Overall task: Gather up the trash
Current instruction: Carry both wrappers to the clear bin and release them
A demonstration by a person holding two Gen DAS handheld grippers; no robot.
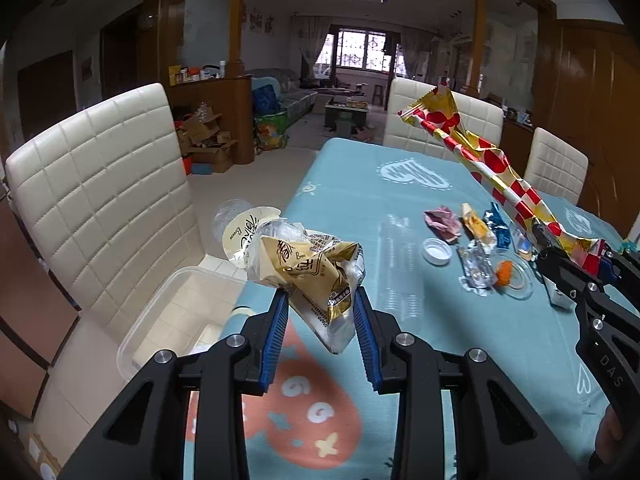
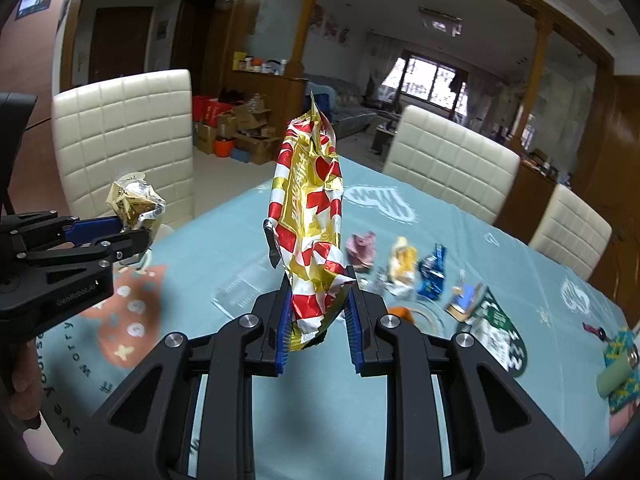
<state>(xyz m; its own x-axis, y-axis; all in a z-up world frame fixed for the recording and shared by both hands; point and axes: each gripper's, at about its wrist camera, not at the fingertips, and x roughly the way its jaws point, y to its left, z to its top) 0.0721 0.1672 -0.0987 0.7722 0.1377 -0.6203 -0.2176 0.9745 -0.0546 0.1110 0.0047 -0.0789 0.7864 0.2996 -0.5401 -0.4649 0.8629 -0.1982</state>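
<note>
Above tablecloth (image 1: pixel 352 200), left gripper (image 1: pixel 320 312) clamps gold wrapper (image 1: pixel 316 268), right gripper (image 2: pixel 318 316) clamps red-gold bag (image 2: pixel 310 216); scraps (image 2: pixel 404 268) btwn.

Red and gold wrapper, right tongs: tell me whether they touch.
Touching. The right wrist view shows the right tongs closed on the lower end of the red and gold wrapper, both blue pads pressing it, lifted above the table.

Blue tablecloth (image 1: pixel 352 200) with heart and strawberry prints; four cream quilted chairs (image 1: pixel 100 184); cardboard boxes (image 1: pixel 208 140) on floor; sofa (image 1: pixel 296 96); barred window (image 1: pixel 362 50).
</note>
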